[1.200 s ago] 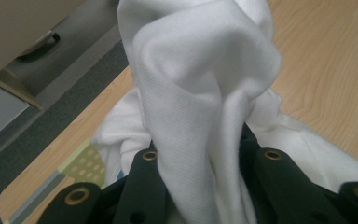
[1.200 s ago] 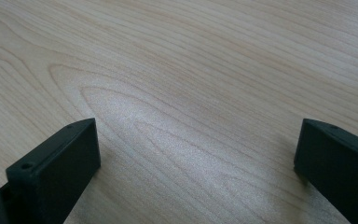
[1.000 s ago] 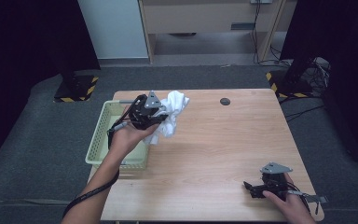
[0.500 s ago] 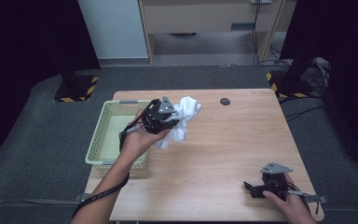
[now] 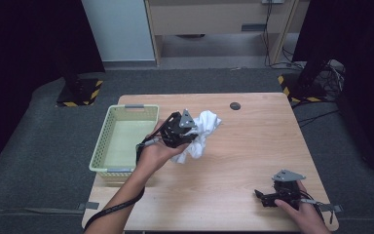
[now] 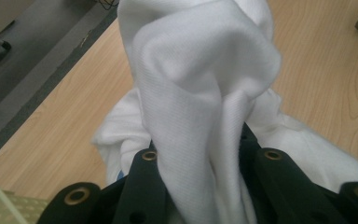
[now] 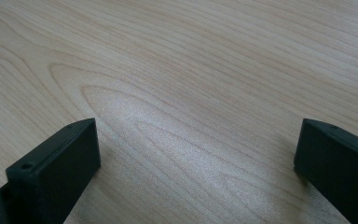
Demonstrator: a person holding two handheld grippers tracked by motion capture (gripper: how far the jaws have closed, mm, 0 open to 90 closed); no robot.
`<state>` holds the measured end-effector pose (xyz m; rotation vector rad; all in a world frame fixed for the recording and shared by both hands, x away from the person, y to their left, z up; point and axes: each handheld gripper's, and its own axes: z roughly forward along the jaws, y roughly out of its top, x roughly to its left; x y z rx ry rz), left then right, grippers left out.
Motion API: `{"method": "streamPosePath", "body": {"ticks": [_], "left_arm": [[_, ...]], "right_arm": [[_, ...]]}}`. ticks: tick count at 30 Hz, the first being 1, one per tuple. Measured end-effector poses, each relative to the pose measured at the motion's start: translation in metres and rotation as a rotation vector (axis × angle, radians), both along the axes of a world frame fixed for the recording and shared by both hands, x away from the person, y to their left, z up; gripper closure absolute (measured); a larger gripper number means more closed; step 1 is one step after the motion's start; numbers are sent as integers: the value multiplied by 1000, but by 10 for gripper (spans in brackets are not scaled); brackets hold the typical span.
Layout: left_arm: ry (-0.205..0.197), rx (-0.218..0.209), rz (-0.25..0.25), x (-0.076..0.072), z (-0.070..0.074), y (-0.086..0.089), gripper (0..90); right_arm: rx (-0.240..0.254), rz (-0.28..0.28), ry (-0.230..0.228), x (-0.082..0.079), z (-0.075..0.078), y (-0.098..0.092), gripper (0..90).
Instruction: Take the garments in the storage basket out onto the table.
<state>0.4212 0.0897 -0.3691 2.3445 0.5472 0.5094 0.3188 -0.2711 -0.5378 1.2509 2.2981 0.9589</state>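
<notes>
Left tool (image 5: 191, 132) grips a white cloth (image 5: 202, 136); in the left gripper view the cloth (image 6: 205, 93) is bunched between the two black jaws, which pinch it at a narrow setting. The cloth is crumpled, with its lower folds resting on the table (image 5: 243, 161) just right of the basket (image 5: 108, 146). The basket sits at the table's left edge. Right tool (image 5: 262, 197) lies low near the table's front right corner, well apart from the cloth. In the right gripper view its jaws stand wide with only bare wood (image 7: 191, 93) between them. A small dark disc (image 5: 234, 106) lies near the far edge.
</notes>
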Motion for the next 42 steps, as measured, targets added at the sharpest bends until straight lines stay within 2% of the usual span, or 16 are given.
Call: {"method": "streamPosePath", "body": {"ticks": [10,15,23,37,42], "left_arm": [[25,9,-30,-7,-18,-19,736],[49,28,-50,-12,-37,-30,735],[79,37,-75,-20,-59,-47,735],[125,39,-73,-32,-92,-79,715],[122,80,-69,-34,-105,-90,692]], "right_arm": [[-1,3,-1,0,0,0,5],[1,1,1,0,0,0,5],[0,3,1,0,0,0,5],[0,4,2,0,0,0,5],[-1,5,1,0,0,0,5]]}}
